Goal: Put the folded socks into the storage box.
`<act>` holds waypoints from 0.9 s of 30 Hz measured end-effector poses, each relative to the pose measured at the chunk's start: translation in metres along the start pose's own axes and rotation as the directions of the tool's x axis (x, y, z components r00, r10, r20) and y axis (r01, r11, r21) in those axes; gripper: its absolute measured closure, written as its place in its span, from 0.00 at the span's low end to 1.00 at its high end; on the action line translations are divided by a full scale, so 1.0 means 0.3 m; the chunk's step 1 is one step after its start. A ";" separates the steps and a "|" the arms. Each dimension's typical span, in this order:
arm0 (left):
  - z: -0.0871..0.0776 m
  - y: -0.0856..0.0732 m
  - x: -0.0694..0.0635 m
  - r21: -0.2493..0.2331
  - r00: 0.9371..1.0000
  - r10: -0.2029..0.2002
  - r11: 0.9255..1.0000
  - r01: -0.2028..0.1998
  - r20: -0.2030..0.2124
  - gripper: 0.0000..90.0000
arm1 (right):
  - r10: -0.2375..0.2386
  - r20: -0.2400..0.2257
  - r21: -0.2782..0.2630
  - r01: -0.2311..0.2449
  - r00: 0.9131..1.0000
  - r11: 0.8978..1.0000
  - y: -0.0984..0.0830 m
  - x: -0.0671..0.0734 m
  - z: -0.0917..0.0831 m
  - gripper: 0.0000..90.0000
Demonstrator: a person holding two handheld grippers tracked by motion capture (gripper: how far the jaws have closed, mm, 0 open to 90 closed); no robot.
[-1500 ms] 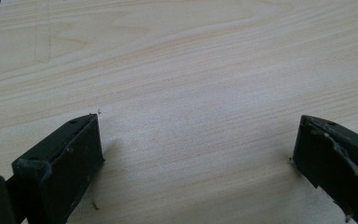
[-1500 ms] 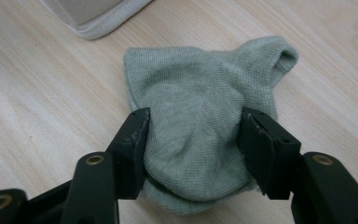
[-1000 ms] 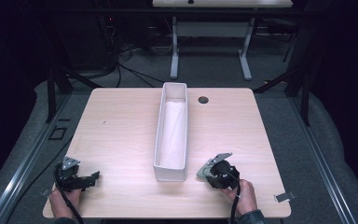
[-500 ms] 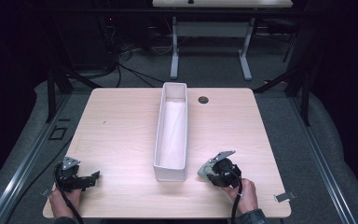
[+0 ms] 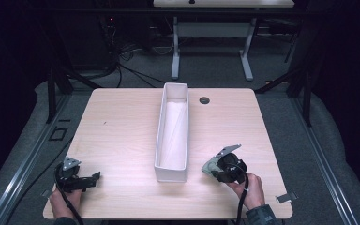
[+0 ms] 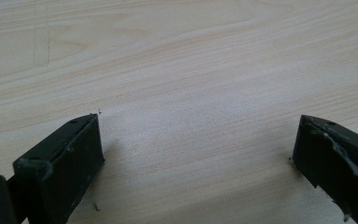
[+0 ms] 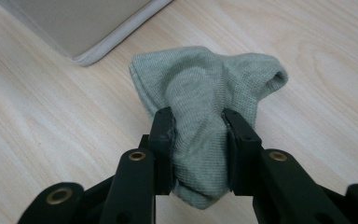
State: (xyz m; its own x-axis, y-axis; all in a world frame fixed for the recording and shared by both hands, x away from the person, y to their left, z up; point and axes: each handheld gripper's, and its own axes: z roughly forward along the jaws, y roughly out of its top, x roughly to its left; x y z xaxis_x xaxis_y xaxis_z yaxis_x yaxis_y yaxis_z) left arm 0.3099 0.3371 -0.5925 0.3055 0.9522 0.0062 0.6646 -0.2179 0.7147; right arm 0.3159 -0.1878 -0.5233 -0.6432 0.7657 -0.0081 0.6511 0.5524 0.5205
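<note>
At the near left corner of the table (image 5: 122, 117) the left hand-held gripper (image 5: 82, 179) rests low over the wood, its jaws spread wide with nothing between them but bare grain in the left gripper view. Moving toward the middle, a long, narrow white bin (image 5: 172, 132) runs from the far edge down toward the near edge, open on top and looking empty. Just right of its near end, the right hand-held gripper (image 7: 198, 123) has its jaws clamped on a small grey-green sock (image 7: 209, 93), which is bunched up between the pads and lies on or just above the table beside the bin's near corner. The sock looks light, soft and limp; I'd judge it will droop and fold whichever way it is lifted, and it will not slip easily since the knit gives under the pads. The grip sits across the bunched middle, which seems the sound place to take it, as a pinch on a loose edge might let the rest trail and snag on the bin's rim. Further right, the table lies bare to its edge.
</note>
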 end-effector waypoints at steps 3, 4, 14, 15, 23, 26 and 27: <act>-0.002 -0.001 -0.003 -0.002 1.000 0.009 1.000 -0.009 -0.006 0.02 | 0.009 -0.012 -0.011 -0.009 1.000 1.000 0.006 -0.007 -0.014 0.76; -0.001 -0.001 -0.004 -0.005 1.000 0.007 1.000 -0.007 0.000 0.02 | 0.007 -0.018 -0.004 -0.007 1.000 1.000 0.010 -0.009 -0.017 0.76; -0.001 0.000 -0.003 -0.005 1.000 0.004 1.000 -0.004 0.001 0.03 | -0.005 -0.012 0.002 0.005 1.000 1.000 0.042 -0.028 -0.063 0.76; 0.000 0.001 -0.002 -0.005 1.000 0.007 1.000 -0.007 0.002 0.03 | -0.002 -0.012 0.007 0.002 1.000 1.000 0.049 -0.031 -0.068 0.75; 0.002 0.002 0.002 -0.002 1.000 0.000 1.000 0.000 0.014 0.03 | -0.024 -0.004 0.001 0.024 1.000 1.000 0.098 -0.032 -0.112 0.75; 0.004 0.003 0.003 -0.001 1.000 0.003 1.000 -0.003 0.018 0.03 | -0.035 -0.007 0.012 0.035 0.999 0.999 0.112 -0.036 -0.115 0.75; 0.003 0.003 0.002 -0.002 1.000 0.005 1.000 -0.005 0.016 0.03 | -0.034 -0.010 0.012 0.034 0.999 0.999 0.116 -0.039 -0.114 0.75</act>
State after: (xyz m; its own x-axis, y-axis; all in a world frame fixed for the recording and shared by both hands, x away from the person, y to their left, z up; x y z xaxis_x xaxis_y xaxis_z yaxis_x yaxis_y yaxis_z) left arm 0.3114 0.3374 -0.5925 0.3198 0.9475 -0.0019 0.6620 -0.2220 0.7159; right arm 0.3323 -0.1888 -0.4758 -0.6692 0.7429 -0.0170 0.6334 0.5823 0.5096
